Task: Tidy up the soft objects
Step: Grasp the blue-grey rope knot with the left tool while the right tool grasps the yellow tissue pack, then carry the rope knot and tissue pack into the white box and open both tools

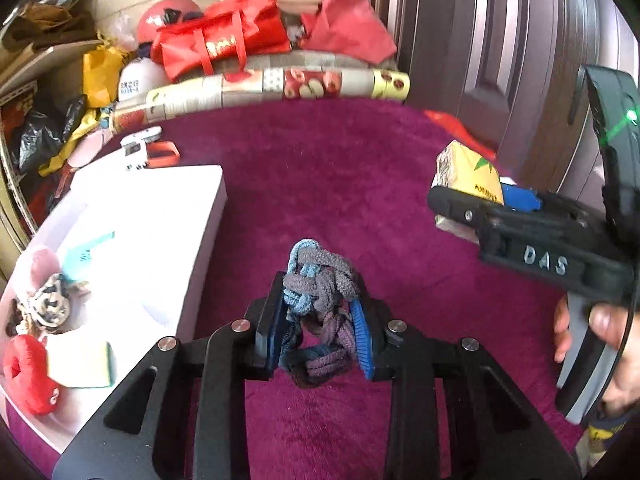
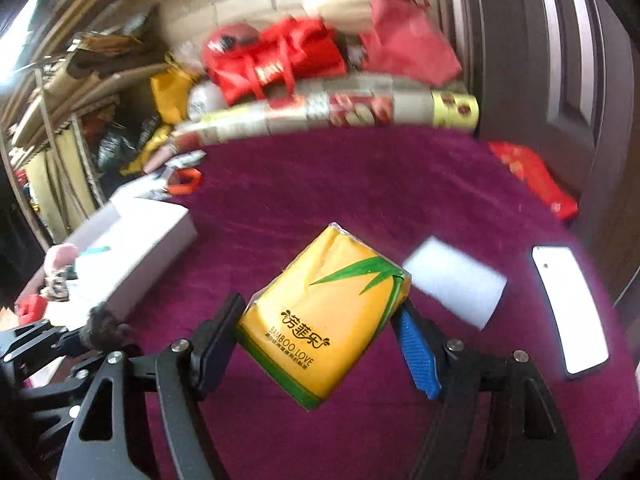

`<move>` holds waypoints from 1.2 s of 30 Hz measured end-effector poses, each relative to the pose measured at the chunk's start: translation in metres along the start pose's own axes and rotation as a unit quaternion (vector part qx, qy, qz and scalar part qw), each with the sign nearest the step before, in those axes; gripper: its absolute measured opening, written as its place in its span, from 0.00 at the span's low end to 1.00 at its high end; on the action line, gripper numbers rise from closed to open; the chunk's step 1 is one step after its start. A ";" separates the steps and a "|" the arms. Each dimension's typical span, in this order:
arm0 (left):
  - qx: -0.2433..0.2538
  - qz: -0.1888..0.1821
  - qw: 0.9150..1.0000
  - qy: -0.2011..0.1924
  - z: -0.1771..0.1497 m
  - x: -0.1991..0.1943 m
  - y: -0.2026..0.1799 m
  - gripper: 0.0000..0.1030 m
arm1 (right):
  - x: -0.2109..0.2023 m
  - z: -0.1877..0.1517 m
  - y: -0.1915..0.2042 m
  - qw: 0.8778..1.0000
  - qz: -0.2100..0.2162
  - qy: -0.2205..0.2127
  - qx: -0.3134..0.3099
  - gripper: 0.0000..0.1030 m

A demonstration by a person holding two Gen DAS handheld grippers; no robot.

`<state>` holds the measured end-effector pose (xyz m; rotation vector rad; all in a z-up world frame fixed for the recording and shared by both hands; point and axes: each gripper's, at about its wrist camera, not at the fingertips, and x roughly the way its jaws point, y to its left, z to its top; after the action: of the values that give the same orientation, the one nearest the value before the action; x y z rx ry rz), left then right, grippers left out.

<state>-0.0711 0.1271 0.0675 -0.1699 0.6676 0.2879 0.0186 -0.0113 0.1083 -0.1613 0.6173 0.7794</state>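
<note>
A knotted rope toy (image 1: 320, 276) of blue and grey cord sits between the blue pads of my left gripper (image 1: 320, 300), which is shut on it just above the magenta carpet (image 1: 340, 168). My right gripper (image 2: 320, 308) is shut on a yellow tissue pack (image 2: 324, 320) with a green bamboo leaf print, held tilted off the carpet. In the left wrist view the right gripper (image 1: 460, 200) hangs at the right with the pack (image 1: 472, 172) in it. A white box (image 1: 160, 220) lies to the left, holding a red plush (image 1: 28, 376), a yellow sponge (image 1: 80, 360) and a spotted cloth toy (image 1: 50, 304).
A white foam block (image 2: 456, 284), a white phone (image 2: 572, 312) and a red packet (image 2: 532, 176) lie on the carpet to the right. A rolled mat (image 1: 260, 88) and red bags (image 1: 224, 40) line the back wall. A dark door (image 1: 500, 40) stands on the right.
</note>
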 end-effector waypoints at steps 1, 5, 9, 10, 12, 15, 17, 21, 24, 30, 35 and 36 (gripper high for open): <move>-0.002 0.000 1.000 -0.007 0.001 -0.006 0.001 0.28 | -0.006 0.002 0.005 1.000 0.004 -0.008 -0.005 0.72; -0.004 0.003 0.999 -0.037 0.008 -0.031 0.002 0.28 | -0.025 0.008 0.020 0.999 0.017 -0.030 -0.024 0.72; -0.009 0.008 0.998 -0.061 0.012 -0.052 0.008 0.28 | -0.035 0.012 0.030 0.998 0.023 -0.043 -0.036 0.72; -0.010 0.010 0.998 -0.066 0.012 -0.057 0.009 0.29 | -0.038 0.013 0.033 0.998 0.024 -0.045 -0.039 0.72; -0.012 0.013 0.997 -0.073 0.013 -0.065 0.011 0.28 | -0.041 0.014 0.036 0.998 0.026 -0.049 -0.043 0.72; -0.017 0.018 0.996 -0.083 0.012 -0.074 0.015 0.29 | -0.046 0.015 0.043 0.997 0.028 -0.054 -0.050 0.72; -0.022 0.022 0.996 -0.088 0.010 -0.079 0.021 0.29 | -0.049 0.016 0.048 0.996 0.030 -0.057 -0.055 0.72; -0.033 0.039 0.994 -0.099 0.009 -0.089 0.037 0.29 | -0.051 0.018 0.057 0.995 0.036 -0.062 -0.062 0.72; -0.055 0.067 0.990 -0.116 0.010 -0.104 0.065 0.29 | -0.053 0.019 0.065 0.994 0.052 -0.066 -0.064 0.72; -0.101 0.145 0.975 -0.137 0.010 -0.132 0.133 0.29 | -0.046 0.032 0.085 0.988 0.137 -0.052 -0.045 0.72; -0.113 0.189 0.968 -0.118 0.006 -0.125 0.170 0.29 | -0.021 0.040 0.124 0.981 0.186 -0.025 -0.053 0.72; -0.113 0.198 0.968 -0.109 0.006 -0.118 0.177 0.29 | -0.014 0.041 0.132 0.979 0.194 -0.018 -0.055 0.72</move>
<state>-0.2114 0.2718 0.1356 -0.2192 0.4441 0.7584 -0.0626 0.0882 0.1606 -0.1279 0.5781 1.1934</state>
